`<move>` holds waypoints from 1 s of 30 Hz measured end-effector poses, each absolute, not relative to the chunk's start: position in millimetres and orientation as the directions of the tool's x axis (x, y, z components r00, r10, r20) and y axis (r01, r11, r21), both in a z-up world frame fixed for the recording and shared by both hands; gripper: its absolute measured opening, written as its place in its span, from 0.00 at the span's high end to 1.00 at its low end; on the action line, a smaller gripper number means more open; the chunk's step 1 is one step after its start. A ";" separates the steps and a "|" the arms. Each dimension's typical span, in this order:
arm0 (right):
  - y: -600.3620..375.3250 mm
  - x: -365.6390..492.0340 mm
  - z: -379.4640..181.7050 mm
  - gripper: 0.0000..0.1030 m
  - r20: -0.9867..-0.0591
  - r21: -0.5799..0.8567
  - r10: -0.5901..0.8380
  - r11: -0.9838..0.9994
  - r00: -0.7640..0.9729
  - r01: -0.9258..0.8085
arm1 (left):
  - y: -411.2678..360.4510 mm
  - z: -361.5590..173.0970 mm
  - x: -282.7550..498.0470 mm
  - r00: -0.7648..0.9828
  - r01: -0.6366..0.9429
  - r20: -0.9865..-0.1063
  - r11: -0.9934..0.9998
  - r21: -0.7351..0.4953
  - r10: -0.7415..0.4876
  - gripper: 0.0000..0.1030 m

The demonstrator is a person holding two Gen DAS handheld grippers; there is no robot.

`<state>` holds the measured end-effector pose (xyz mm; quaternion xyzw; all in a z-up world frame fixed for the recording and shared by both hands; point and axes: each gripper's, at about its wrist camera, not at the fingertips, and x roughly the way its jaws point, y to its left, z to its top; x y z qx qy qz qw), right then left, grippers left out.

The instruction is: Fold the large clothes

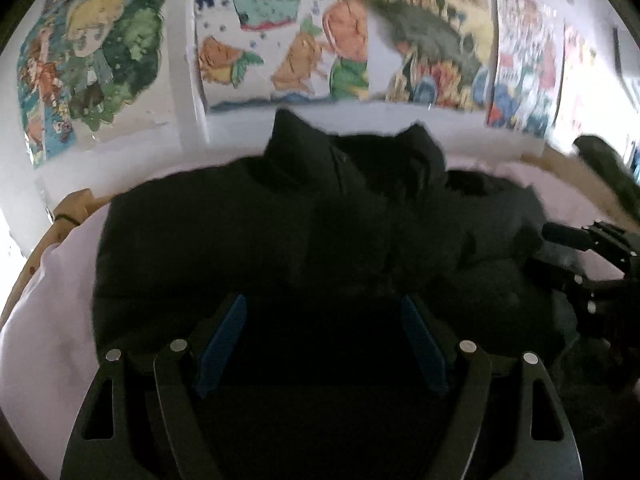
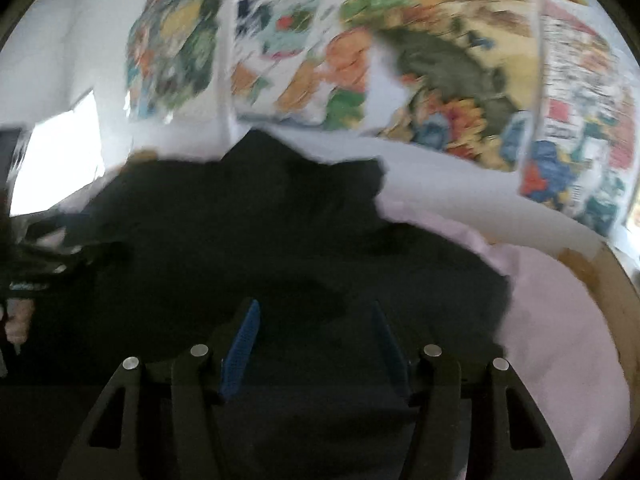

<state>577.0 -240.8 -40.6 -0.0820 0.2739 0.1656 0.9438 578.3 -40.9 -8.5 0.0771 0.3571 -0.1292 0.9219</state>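
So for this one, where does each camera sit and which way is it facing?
Left wrist: on the left hand-held gripper, looking forward and down over the black garment toward the postered wall; its open blue pads show, and the right hand-held gripper at the right edge.
Right wrist: on the right hand-held gripper, facing the same way; open pads show, a hand at left.
Shared: garment, pink sheet, wall.
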 end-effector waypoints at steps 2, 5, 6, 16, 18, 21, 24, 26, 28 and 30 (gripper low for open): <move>-239.9 584.8 -55.9 0.46 -0.570 -0.091 0.243 0.931 0.785 -0.354 | -42.5 -19.4 584.2 0.705 0.301 -0.690 0.950 0.079 -0.166 0.26; -250.2 603.2 -79.4 0.45 -0.607 -0.050 0.262 0.930 0.751 -0.365 | -43.6 -35.5 590.1 0.711 0.317 -0.685 0.942 0.113 -0.157 0.23; -252.0 607.6 -83.9 0.45 -0.614 -0.036 0.270 0.929 0.742 -0.368 | -44.9 -38.7 590.2 0.714 0.318 -0.683 0.940 0.123 -0.152 0.23; -250.7 639.5 -117.8 0.45 -0.645 0.005 0.299 0.922 0.703 -0.387 | -49.8 -72.3 614.4 0.724 0.321 -0.680 0.929 0.185 -0.115 0.15; -250.8 642.2 -122.6 0.45 -0.643 0.010 0.302 0.922 0.703 -0.388 | -50.1 -75.2 616.2 0.725 0.320 -0.680 0.928 0.193 -0.109 0.15; -250.6 640.4 -125.6 0.45 -0.634 0.006 0.301 0.923 0.712 -0.385 | -51.2 -78.1 616.0 0.729 0.318 -0.677 0.926 0.204 -0.101 0.14; -250.8 632.9 -126.1 0.44 -0.613 -0.004 0.297 0.926 0.732 -0.379 | -51.8 -77.9 614.9 0.728 0.321 -0.679 0.924 0.209 -0.099 0.12; -251.0 629.2 -125.5 0.43 -0.602 -0.009 0.296 0.926 0.742 -0.377 | -51.7 -76.8 614.7 0.725 0.325 -0.681 0.923 0.207 -0.102 0.11; -253.1 628.0 -124.6 0.41 -0.594 -0.005 0.301 0.926 0.746 -0.377 | -51.7 -74.6 613.0 0.725 0.326 -0.681 0.922 0.208 -0.103 0.09; -255.1 624.2 -122.7 0.39 -0.581 0.000 0.308 0.926 0.753 -0.379 | -52.7 -72.2 611.1 0.727 0.326 -0.679 0.921 0.213 -0.100 0.09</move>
